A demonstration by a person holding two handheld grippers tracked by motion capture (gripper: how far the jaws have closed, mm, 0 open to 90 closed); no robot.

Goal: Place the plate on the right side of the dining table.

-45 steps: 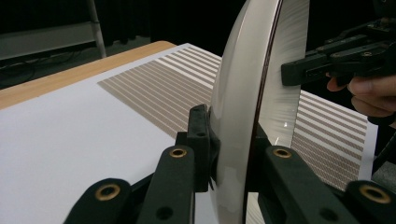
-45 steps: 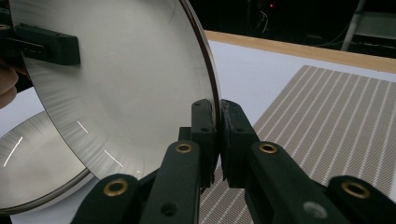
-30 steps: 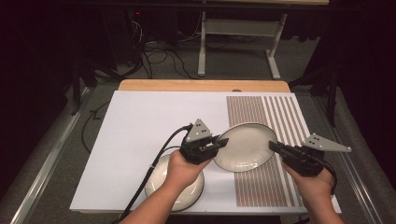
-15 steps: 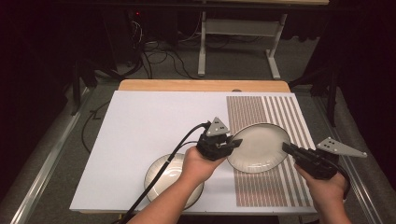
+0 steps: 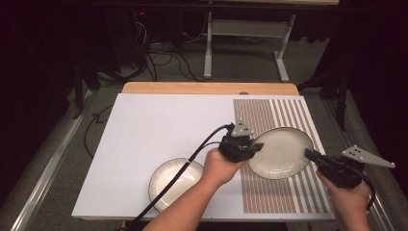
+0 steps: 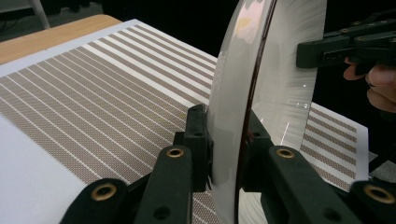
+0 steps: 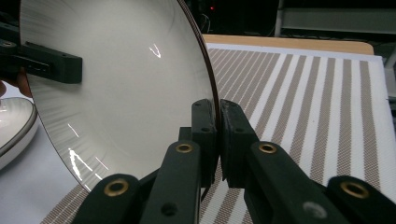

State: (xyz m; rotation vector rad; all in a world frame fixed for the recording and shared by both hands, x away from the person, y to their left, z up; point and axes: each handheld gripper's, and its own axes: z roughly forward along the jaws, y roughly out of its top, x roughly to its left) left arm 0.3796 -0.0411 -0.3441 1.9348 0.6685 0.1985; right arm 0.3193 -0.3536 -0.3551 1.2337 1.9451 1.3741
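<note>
Black left gripper (image 5: 254,147) and right gripper (image 5: 308,154), brass-riveted fingers (image 7: 205,122), grey plates, black cables.

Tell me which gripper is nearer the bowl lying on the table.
Left. The left gripper grips the raised plate just right of the bowl, its forearm crossing over it. The right gripper pinches the plate's opposite rim, farther right.
</note>
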